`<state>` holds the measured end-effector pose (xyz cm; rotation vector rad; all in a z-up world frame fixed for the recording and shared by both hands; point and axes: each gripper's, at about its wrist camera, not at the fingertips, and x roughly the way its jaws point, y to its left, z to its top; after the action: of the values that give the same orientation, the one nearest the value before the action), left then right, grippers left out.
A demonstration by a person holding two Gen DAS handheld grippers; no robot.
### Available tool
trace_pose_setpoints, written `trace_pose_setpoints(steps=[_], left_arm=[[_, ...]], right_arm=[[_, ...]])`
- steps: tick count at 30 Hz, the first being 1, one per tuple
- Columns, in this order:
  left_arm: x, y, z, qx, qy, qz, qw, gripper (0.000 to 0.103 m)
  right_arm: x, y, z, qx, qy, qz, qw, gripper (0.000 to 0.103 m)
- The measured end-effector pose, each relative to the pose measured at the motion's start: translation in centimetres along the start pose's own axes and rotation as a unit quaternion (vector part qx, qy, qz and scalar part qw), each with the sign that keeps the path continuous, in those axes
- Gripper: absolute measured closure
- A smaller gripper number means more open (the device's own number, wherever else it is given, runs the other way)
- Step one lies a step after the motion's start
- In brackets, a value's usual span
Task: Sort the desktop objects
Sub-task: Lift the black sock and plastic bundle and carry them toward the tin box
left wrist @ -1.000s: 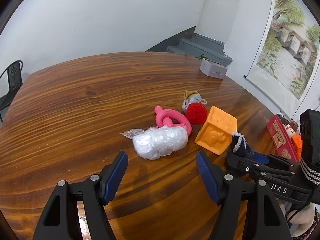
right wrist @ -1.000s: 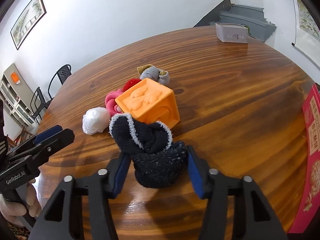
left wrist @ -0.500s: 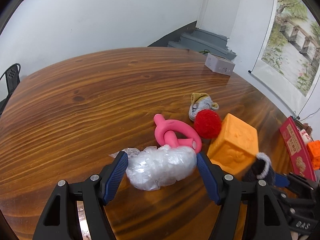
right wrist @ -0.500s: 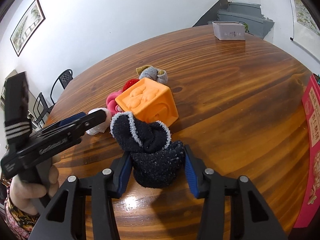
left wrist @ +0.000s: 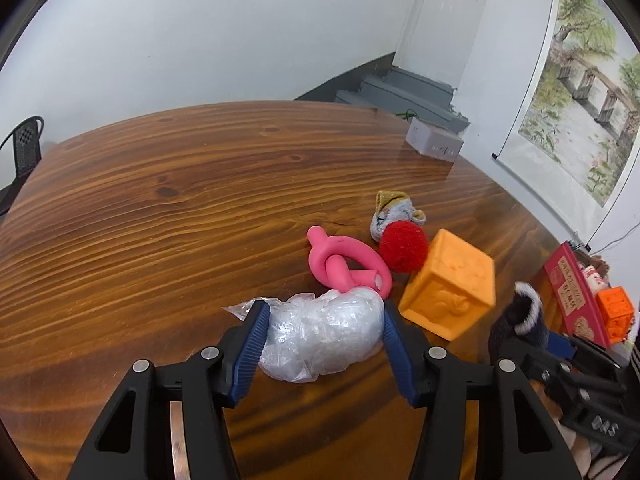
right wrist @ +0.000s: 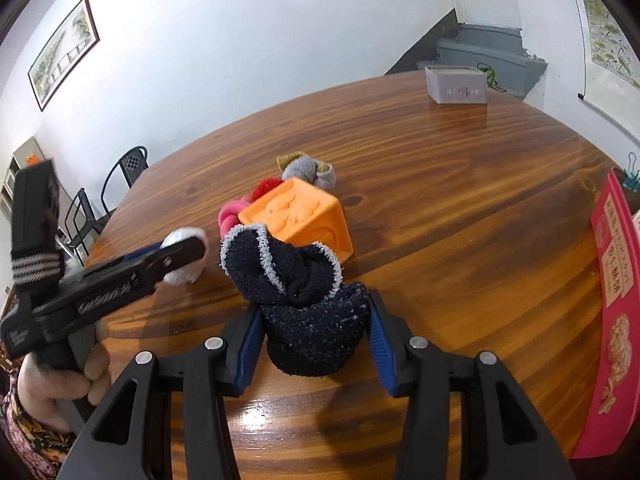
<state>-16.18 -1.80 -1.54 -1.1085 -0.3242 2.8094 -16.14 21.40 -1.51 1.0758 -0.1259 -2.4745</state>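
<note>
My left gripper [left wrist: 322, 344] has closed on a crumpled clear plastic bag [left wrist: 320, 336] lying on the wooden table [left wrist: 160, 208]; both blue pads touch its sides. Just beyond lie a pink knotted ring [left wrist: 344, 266], a red pompom ball [left wrist: 403, 245], a rolled grey sock [left wrist: 390, 210] and an orange soft cube [left wrist: 450, 290]. My right gripper [right wrist: 314, 340] is shut on a rolled black sock [right wrist: 308, 300] with a white trim, held low over the table in front of the orange cube [right wrist: 298, 212]. The left gripper also shows in the right wrist view [right wrist: 176, 256].
A grey box [right wrist: 456, 84] stands at the table's far edge. A red flat box [right wrist: 616, 300] stands on edge at the right, with a small orange cube [left wrist: 616, 312] behind it. Black chairs [right wrist: 128, 168] stand off the table's left side.
My left gripper moved forward to the plastic bag and closed its fingers onto it. My right gripper kept its hold on the black sock and shifted slightly.
</note>
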Motion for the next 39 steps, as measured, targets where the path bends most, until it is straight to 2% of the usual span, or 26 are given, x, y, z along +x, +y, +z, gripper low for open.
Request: trace_pose_setpoints(steps=[7, 15, 21, 27, 39], left_arm=[[-5.5, -1.3, -1.3, 0.001, -0.05, 0.014, 0.9986, 0.045], [-9.6, -2.2, -2.1, 0.0, -0.074, -0.005, 0.9972, 0.045], [-13.5, -1.3, -2.8, -0.012, -0.103, 0.0, 0.9946, 0.045], [-14.6, -1.1, -3.0, -0.015, -0.109, -0.003, 0.9939, 0.045], [-15.1, -1.7, -3.2, -0.008, -0.113, -0.01, 0.9935, 0.045]], right_arm=[[-1.1, -0.4, 0.4, 0.009, -0.02, 0.007, 1.0, 0.051], [-1.5, -1.3, 0.4, 0.021, -0.046, -0.034, 0.998, 0.051], [-2.5, -2.7, 0.5, 0.055, -0.068, -0.052, 0.995, 0.051], [-3.4, -3.0, 0.2, 0.07, -0.083, -0.072, 0.992, 0.051], [-3.6, -2.6, -0.3, 0.06, -0.083, -0.08, 0.992, 0.051]])
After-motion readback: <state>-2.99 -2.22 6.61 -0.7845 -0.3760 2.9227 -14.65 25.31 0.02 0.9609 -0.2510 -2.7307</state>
